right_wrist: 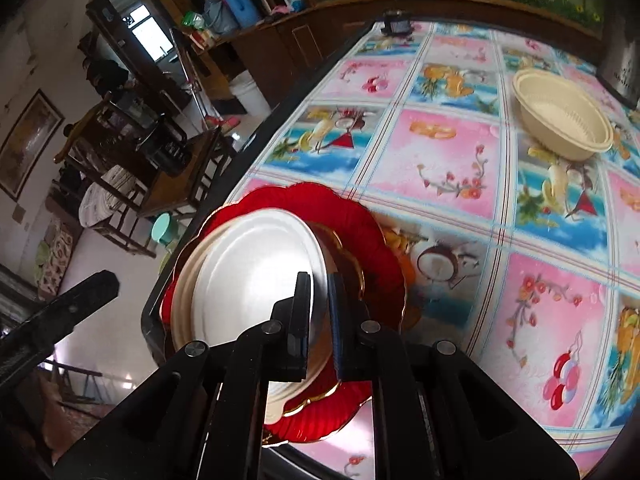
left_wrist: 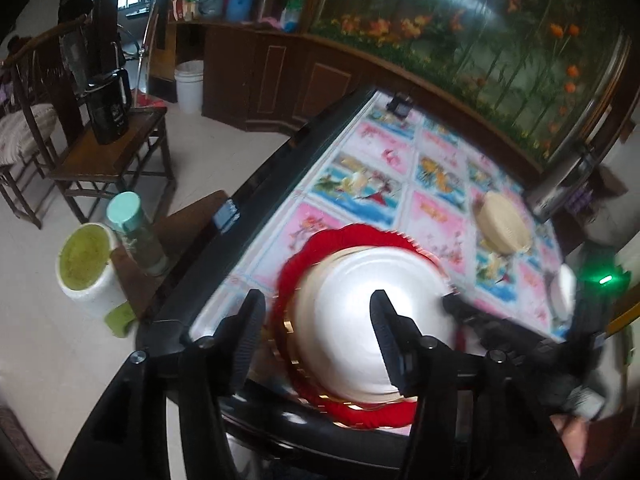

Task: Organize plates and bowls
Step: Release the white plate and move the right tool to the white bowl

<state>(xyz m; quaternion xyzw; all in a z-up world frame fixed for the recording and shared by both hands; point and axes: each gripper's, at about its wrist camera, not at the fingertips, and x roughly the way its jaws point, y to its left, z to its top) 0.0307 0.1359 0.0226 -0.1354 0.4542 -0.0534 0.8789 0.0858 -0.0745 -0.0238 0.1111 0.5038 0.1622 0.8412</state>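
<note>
A white plate (left_wrist: 352, 300) (right_wrist: 256, 268) lies on a red scalloped plate with a gold rim (left_wrist: 308, 252) (right_wrist: 360, 220) at the near left corner of the table. My right gripper (right_wrist: 319, 284) is shut on the white plate's right rim, which runs between its pads; it also shows in the left wrist view as my right gripper (left_wrist: 460, 306). My left gripper (left_wrist: 316, 336) hangs open over the white plate's left half, with its pads clear of the plate. A cream bowl (left_wrist: 504, 220) (right_wrist: 560, 120) stands upright farther back on the right.
The table (right_wrist: 440, 160) has a pink and blue picture cloth and a dark raised edge (left_wrist: 256, 184). Left of it a stool carries a white tub (left_wrist: 86, 268) and a teal-capped bottle (left_wrist: 136, 232). A chair with a black kettle (left_wrist: 108, 108) stands beyond. A small black object (right_wrist: 396, 24) sits at the table's far end.
</note>
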